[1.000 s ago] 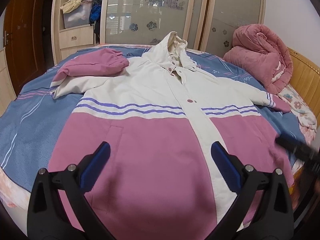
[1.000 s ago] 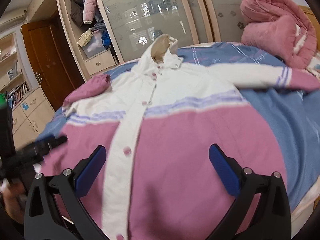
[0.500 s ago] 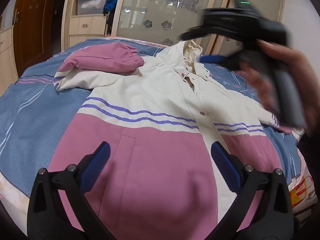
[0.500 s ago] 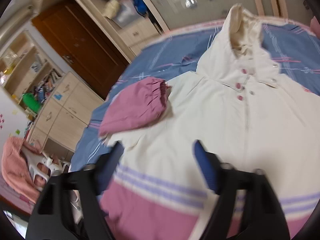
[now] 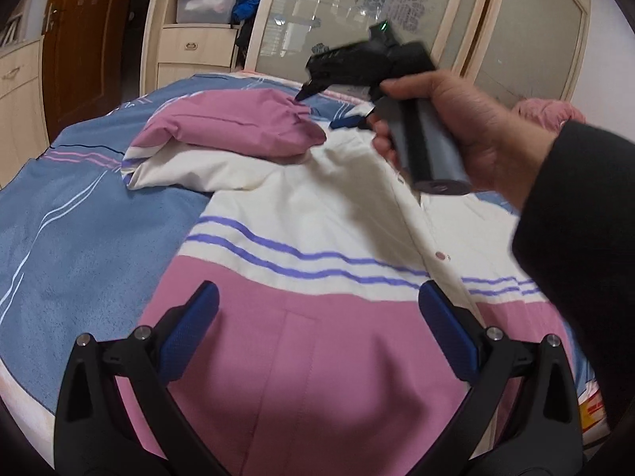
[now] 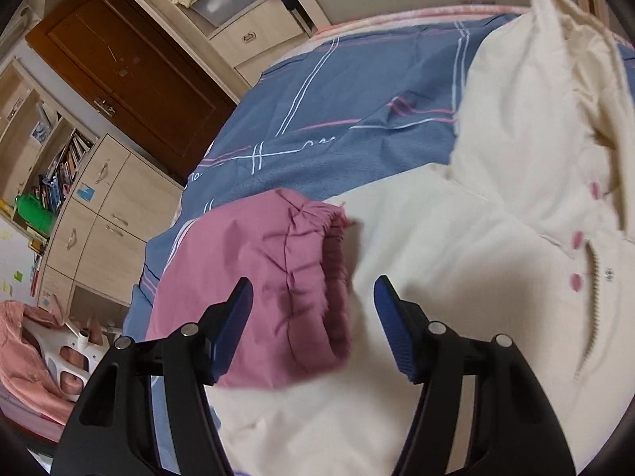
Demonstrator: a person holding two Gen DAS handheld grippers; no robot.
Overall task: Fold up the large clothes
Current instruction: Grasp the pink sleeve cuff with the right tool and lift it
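Left wrist: right hand [image 5: 456,127] | right wrist: pink cuff [image 6: 333,273] between parted jaws, ungripped | left jaws wide, empty

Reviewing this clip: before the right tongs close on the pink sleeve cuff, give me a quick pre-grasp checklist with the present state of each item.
1. Pink cuff lined up between the fingers of the right tongs: ok, it sits in the gap in the right wrist view.
2. Right tongs open enough to take the cuff: ok, the pads stand apart either side of it.
3. Pads actually touching the cuff: cannot tell, depth is unclear.
4. Left tongs free: ok, open above the pink front of the jacket, nothing between them.
5. Sleeve already folded in over the cream shoulder: ok.
6. Jacket lying flat on the blue bedspread: ok, front up and buttoned.
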